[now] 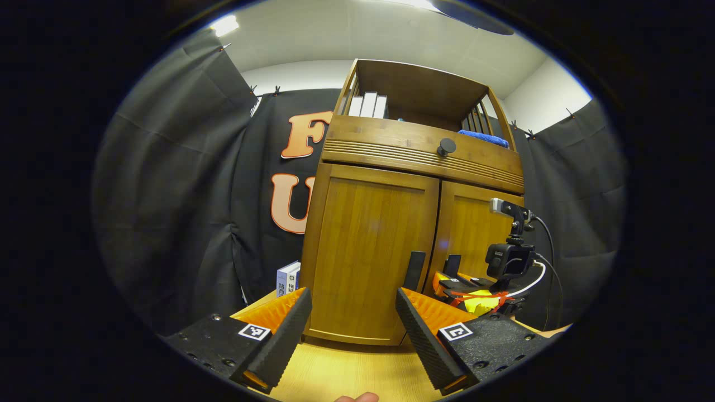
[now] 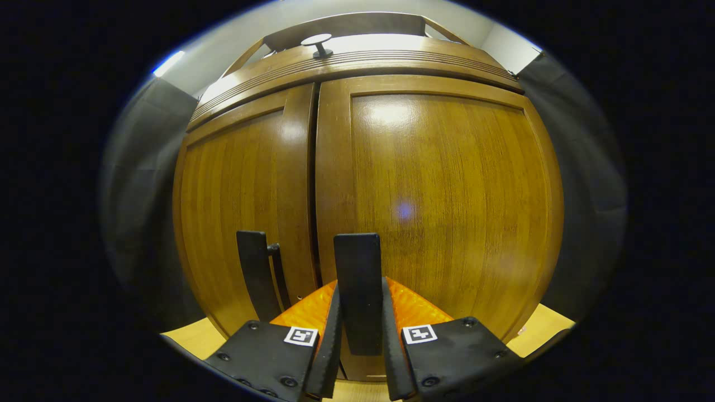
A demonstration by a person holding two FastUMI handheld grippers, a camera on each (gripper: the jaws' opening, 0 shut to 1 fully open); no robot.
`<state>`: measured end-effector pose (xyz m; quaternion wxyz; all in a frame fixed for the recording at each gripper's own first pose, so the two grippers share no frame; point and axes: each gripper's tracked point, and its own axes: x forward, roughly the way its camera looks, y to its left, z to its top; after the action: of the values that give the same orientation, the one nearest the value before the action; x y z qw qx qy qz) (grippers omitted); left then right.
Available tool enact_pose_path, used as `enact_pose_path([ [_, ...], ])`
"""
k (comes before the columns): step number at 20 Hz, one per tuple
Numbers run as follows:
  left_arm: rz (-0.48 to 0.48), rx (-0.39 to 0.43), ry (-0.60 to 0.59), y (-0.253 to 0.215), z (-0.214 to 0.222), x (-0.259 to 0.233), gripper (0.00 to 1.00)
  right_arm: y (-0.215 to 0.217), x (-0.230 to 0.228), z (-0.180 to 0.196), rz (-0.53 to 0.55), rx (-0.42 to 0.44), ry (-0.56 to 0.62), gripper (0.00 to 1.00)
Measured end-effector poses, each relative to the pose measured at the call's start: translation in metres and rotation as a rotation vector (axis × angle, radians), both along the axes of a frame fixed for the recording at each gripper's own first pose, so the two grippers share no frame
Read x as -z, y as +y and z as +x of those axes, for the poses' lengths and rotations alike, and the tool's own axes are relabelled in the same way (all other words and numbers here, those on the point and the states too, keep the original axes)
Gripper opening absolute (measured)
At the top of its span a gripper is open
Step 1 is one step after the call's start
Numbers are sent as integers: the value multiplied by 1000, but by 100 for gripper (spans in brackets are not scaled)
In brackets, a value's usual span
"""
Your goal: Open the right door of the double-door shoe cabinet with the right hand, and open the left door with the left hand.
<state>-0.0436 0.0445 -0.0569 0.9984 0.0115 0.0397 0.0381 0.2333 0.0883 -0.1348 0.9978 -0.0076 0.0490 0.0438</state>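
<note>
Jaws of the right gripper (image 2: 360, 357) are clamped on the flat dark upright handle (image 2: 357, 279) of the right door (image 2: 447, 201) of the brown wooden double-door shoe cabinet (image 2: 368, 61), one jaw pressing each side of it. Just left of those jaws stands the matching dark handle (image 2: 254, 268) of the left door (image 2: 234, 206); both doors sit closed.

Jaws of the left gripper (image 1: 354, 340) are spread wide apart above the pale wooden counter (image 1: 346, 374), gripping nothing. Ahead of them is the left door (image 1: 368, 251), its handle (image 1: 414, 271) just beyond the right-hand jaw. Farther right of these jaws, the right gripper (image 1: 480, 296) meets the right door (image 1: 475, 234). High above, a round dark knob (image 1: 446, 147) sits on the cabinet's drawer front.
</note>
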Motion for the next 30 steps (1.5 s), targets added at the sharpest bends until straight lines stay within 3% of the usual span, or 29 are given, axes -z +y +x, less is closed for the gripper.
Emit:
enact_pose_path([
  [2,-4,0,0,-1,0,0,95,2,2,-1,19,-19,21,34],
  [5,-2,-6,-4,0,1,-1,95,2,2,-4,12,-20,33,32],
  [7,-2,-9,-7,-1,2,-2,95,2,-1,-8,6,-25,32,24],
  [10,-7,-4,4,-4,5,3,95,0,-2,-29,12,-45,36,28],
  [11,-8,0,8,-5,6,5,98,-2,-3,-37,12,-53,39,28],
  [12,-9,6,8,-6,7,5,95,-3,-5,-44,9,-62,43,24],
  [13,-12,10,7,-8,8,5,95,-5,-6,-52,4,-68,45,33],
  [14,-17,14,7,-9,10,6,95,-7,-7,-60,3,-70,47,24],
  [17,-31,31,13,-14,15,10,95,-19,-10,-88,8,-56,46,24],
  [18,-33,37,16,-15,17,12,95,-24,-12,-97,10,-50,44,28],
  [19,-36,42,20,-17,19,13,98,-28,-12,-106,7,-44,45,28],
  [22,-45,58,27,-23,25,18,92,-43,-21,-129,-2,-31,45,28],
  [23,-47,64,27,-24,29,19,98,-50,-23,-137,8,-24,45,28],
  [27,-27,83,24,-35,36,21,92,-77,-26,-166,26,13,39,28],
  [30,-41,109,29,-46,38,23,95,-102,-28,-189,17,46,48,27],
])
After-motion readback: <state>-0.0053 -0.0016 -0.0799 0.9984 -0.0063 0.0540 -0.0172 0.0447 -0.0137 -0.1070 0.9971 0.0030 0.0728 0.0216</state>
